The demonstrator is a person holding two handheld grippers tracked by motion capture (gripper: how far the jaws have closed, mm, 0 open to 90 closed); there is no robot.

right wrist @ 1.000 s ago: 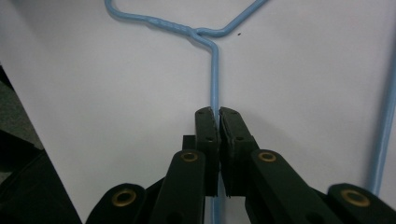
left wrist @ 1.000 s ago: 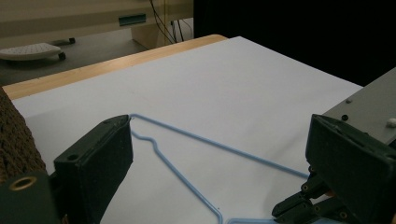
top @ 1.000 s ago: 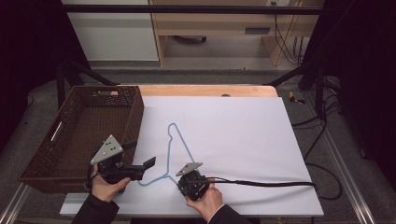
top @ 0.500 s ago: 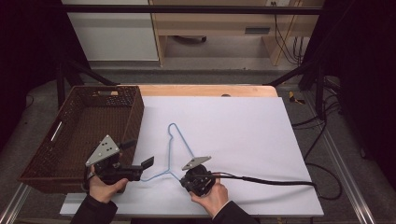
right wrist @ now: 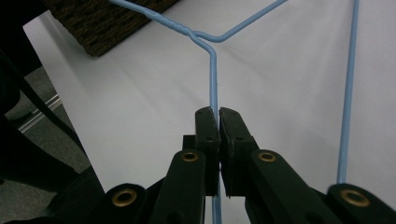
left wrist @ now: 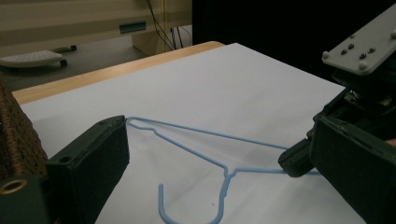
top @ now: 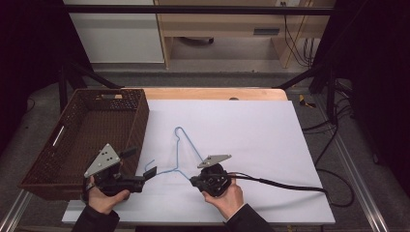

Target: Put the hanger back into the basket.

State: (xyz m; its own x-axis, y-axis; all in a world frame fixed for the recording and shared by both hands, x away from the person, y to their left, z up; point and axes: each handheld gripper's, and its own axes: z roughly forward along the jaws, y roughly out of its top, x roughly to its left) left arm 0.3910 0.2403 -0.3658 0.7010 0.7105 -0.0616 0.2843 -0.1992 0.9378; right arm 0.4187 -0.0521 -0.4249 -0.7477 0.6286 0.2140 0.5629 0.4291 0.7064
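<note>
A light-blue wire hanger (top: 177,150) lies on the white table top (top: 251,135), its hook toward the near left. My right gripper (top: 192,181) is shut on one wire of the hanger close to the twisted neck. In the right gripper view (right wrist: 218,114) the pads pinch the blue wire (right wrist: 214,74). My left gripper (top: 141,163) stands open beside the basket, and the hook sits in the gap between its jaws, untouched. In the left gripper view (left wrist: 217,123) the hanger (left wrist: 196,151) runs across to the right gripper (left wrist: 295,161).
A brown wicker basket (top: 140,121) stands at the left of the table, close to my left hand. A thick black cable (top: 280,183) trails right from the right gripper. A wooden strip (top: 212,93) edges the far side.
My right gripper has risen a little and shifted right with the hanger wire in it, tilting the neck end up. The left gripper has stayed put.
</note>
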